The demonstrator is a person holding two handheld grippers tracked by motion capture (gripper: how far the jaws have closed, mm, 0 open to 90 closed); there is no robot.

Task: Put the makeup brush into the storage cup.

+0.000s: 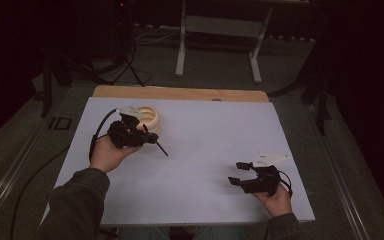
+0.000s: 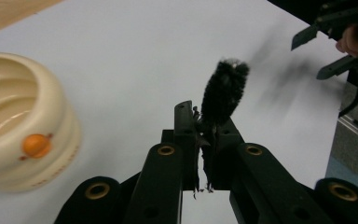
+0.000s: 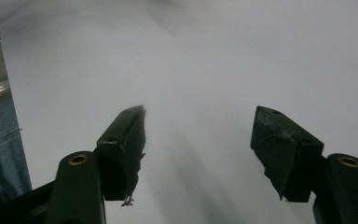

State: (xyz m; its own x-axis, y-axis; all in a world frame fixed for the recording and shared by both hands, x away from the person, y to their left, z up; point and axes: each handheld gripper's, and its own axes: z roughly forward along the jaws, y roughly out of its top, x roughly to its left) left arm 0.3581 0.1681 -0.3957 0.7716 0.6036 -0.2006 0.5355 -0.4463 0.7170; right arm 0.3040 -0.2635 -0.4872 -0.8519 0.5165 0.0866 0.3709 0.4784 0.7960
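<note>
My left gripper (image 1: 153,140) is shut on a small black bristle brush (image 1: 162,149), whose tip points right over the white tabletop (image 1: 205,140). In the left gripper view the jaws (image 2: 200,128) pinch the brush's base, and its fuzzy head (image 2: 223,91) sticks up beyond them. A cream bowl (image 1: 152,120) with an orange mark sits just behind that gripper; its wall (image 2: 51,107) shows at the left. My right gripper (image 1: 236,173) hovers at the table's near right, open with nothing between its pads (image 3: 200,140). It also appears far off (image 2: 328,49) in the left gripper view.
A wooden strip (image 1: 180,93) borders the far edge of the white surface. Behind the table stands a pale metal frame (image 1: 220,30), with cables on the dark floor. The table's right edge and a metal rail (image 2: 354,126) lie near the right hand.
</note>
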